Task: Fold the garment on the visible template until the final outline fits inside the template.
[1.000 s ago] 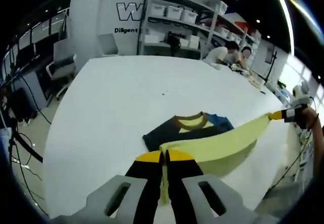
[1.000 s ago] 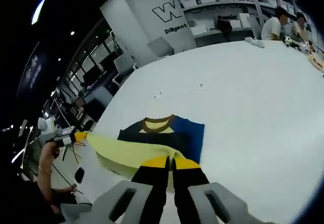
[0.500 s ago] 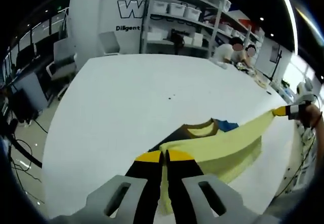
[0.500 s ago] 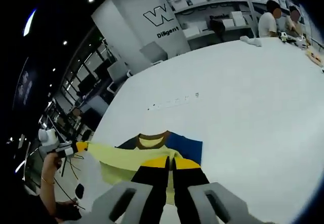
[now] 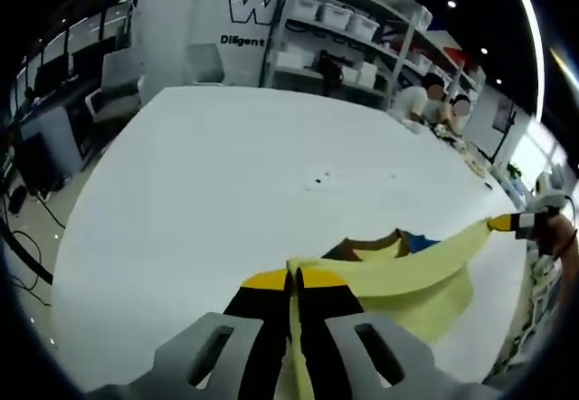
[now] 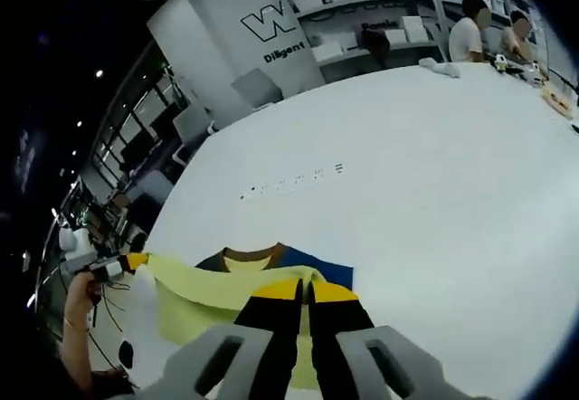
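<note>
Garment (image 5: 398, 273) hangs stretched between my two tools above the white worktop (image 5: 208, 174): its pale yellow hem runs taut from one to the other, and the far part with the brown collar and navy and blue panels lies on the worktop beyond. In the left gripper view, my left hand-held gripper (image 5: 294, 282) has its yellow-tipped jaws pressed together on a corner of the yellow cloth, which hangs down between them; the fabric stretches off to the right edge of the view, where the right hand-held gripper (image 5: 511, 223) pinches the other corner. In the right gripper view that same tool (image 6: 306, 290) is clamped on the cloth (image 6: 217, 282) just at its tips, and the yellow band leads left to the other one (image 6: 122, 262), held by a hand (image 6: 77, 287). People (image 6: 466, 33) sit at the far end of the worktop, before shelves (image 5: 335, 33) of bins.
</note>
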A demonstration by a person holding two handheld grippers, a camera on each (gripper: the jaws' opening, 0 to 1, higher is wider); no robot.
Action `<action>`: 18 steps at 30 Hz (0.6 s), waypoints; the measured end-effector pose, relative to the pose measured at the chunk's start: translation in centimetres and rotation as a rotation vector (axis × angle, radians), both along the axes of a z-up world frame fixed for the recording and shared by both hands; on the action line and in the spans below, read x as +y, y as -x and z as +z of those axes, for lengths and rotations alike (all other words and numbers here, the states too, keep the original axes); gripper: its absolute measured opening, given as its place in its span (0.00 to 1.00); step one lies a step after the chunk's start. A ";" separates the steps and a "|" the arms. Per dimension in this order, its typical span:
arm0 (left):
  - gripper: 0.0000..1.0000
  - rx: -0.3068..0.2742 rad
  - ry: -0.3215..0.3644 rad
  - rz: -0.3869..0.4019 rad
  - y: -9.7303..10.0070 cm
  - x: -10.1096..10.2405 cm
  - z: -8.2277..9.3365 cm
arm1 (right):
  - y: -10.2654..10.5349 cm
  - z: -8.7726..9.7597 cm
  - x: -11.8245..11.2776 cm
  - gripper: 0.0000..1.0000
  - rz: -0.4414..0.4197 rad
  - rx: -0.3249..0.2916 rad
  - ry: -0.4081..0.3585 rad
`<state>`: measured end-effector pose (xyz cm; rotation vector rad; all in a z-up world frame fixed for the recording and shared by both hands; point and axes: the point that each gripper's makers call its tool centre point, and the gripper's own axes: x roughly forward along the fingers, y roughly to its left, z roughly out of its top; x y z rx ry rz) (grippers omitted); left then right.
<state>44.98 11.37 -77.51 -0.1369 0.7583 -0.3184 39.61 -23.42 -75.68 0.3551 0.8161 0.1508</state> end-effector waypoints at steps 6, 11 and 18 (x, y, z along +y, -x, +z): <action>0.01 0.038 0.001 0.011 -1.4 0.2 -2.4 | -1.2 -2.0 0.1 0.00 0.006 0.022 0.032; 0.01 0.072 0.001 0.025 -1.7 0.5 -4.2 | -2.0 -4.1 -0.6 0.00 -0.019 0.053 0.048; 0.01 0.124 0.009 0.033 -1.8 0.6 -6.2 | -3.0 -6.5 -0.6 0.00 -0.007 0.078 0.066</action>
